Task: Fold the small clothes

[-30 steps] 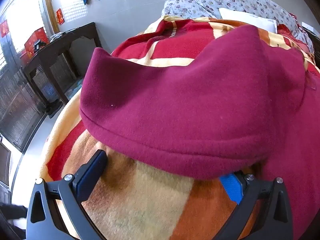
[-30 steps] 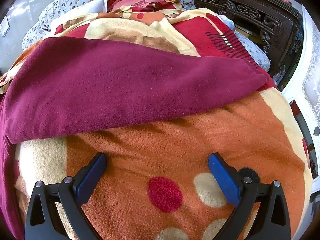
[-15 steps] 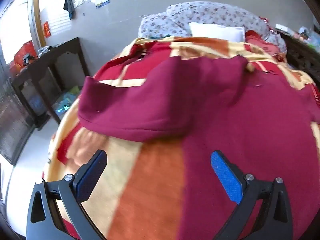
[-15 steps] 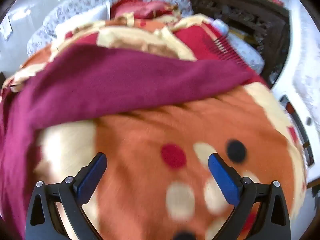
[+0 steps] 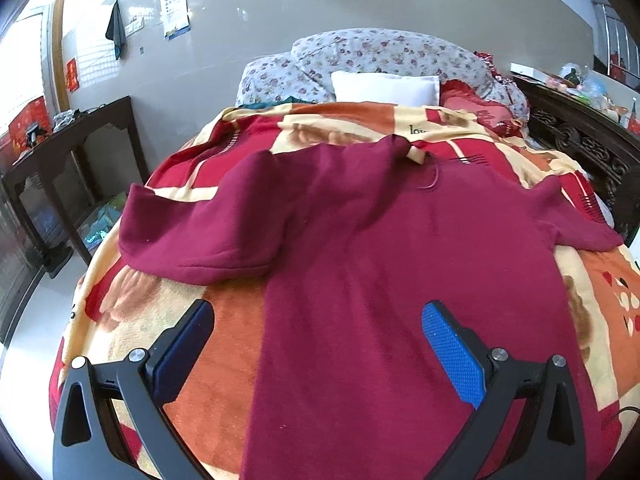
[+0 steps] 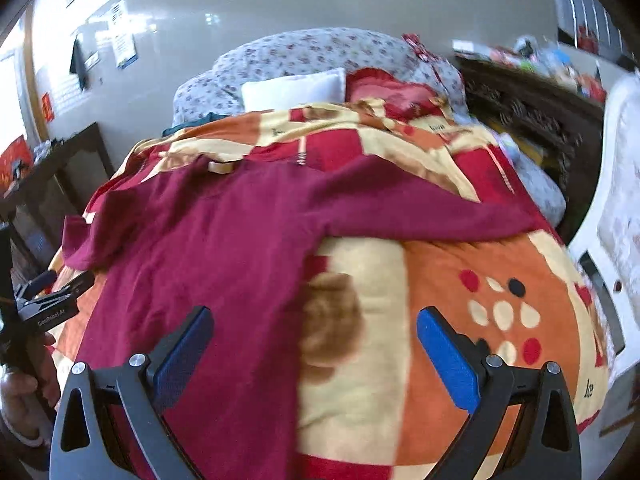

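Left gripper (image 5: 316, 334), as we see from its own wrist camera, has its jaws spread wide and holds nothing; it hovers above the near hem of the maroon sweater (image 5: 400, 264). We find the sweater spread flat on the patterned blanket (image 5: 224, 344), one sleeve (image 5: 200, 236) folded back toward the dark side table (image 5: 68, 148), the other sleeve reaching the opposite way. A white pillow (image 5: 384, 88) lies beyond the sweater's collar. From the right wrist camera, we see the right gripper (image 6: 314, 334) equally wide apart and empty, poised over the sweater's (image 6: 224, 248) side edge, where cloth meets blanket (image 6: 460, 272). Beyond the sweater's far side, a hand (image 6: 24, 396) grips the other tool's handle.
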The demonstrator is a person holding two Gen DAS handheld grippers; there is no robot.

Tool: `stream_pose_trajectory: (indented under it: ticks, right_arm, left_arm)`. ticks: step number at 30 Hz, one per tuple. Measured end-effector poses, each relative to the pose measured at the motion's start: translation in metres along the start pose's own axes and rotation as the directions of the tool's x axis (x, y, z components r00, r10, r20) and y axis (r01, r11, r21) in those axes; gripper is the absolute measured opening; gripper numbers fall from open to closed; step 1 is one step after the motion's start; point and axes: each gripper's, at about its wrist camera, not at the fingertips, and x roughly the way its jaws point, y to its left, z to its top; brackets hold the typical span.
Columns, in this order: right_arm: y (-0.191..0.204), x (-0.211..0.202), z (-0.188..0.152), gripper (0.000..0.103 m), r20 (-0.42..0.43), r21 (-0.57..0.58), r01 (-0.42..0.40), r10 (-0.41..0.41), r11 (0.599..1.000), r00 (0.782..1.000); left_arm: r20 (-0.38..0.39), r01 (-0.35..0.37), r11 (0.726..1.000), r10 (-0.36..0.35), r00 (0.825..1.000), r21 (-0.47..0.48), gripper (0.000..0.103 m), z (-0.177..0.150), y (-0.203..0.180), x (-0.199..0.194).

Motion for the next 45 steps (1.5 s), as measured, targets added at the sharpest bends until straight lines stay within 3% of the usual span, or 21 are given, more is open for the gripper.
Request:
stream_pose_trajectory:
  ticks: [5,11,26,33,45]
  right_arm:
    - [0.049,0.011,-0.001,0.103,-0.014,-0.061,0.013,-0.013,0.998,1.0]
    - [0.074,0.021,0.001,0.103,-0.033,-0.074,0.006,-0.009,0.997,0.999]
    - [0.087,0.06,0.007,0.103,-0.025,-0.039,0.069,-0.07,0.997,0.997]
    - [0.089,0.073,0.005,0.103,-0.04,-0.037,0.064,-0.066,0.997,0.997]
    - [0.089,0.088,0.002,0.103,-0.067,-0.023,0.062,-0.063,0.998,0.996]
  left_arm:
    - [0.005,0.01,1.0,-0.01,1.0,0.011,0.103,0.001,-0.007,-0.003]
    - [-0.012,0.034,0.999,-0.034,0.999,0.004,0.103,0.0,-0.008,0.0]
    - [-0.04,0.027,1.0,-0.026,0.999,0.015,0.103,-0.003,-0.014,0.015]
    - [-0.075,0.031,0.999,-0.032,0.997,-0.006,0.103,-0.004,-0.013,0.024]
    - [-0.068,0.015,1.0,-0.016,0.998,-0.012,0.103,-0.005,-0.009,0.03]
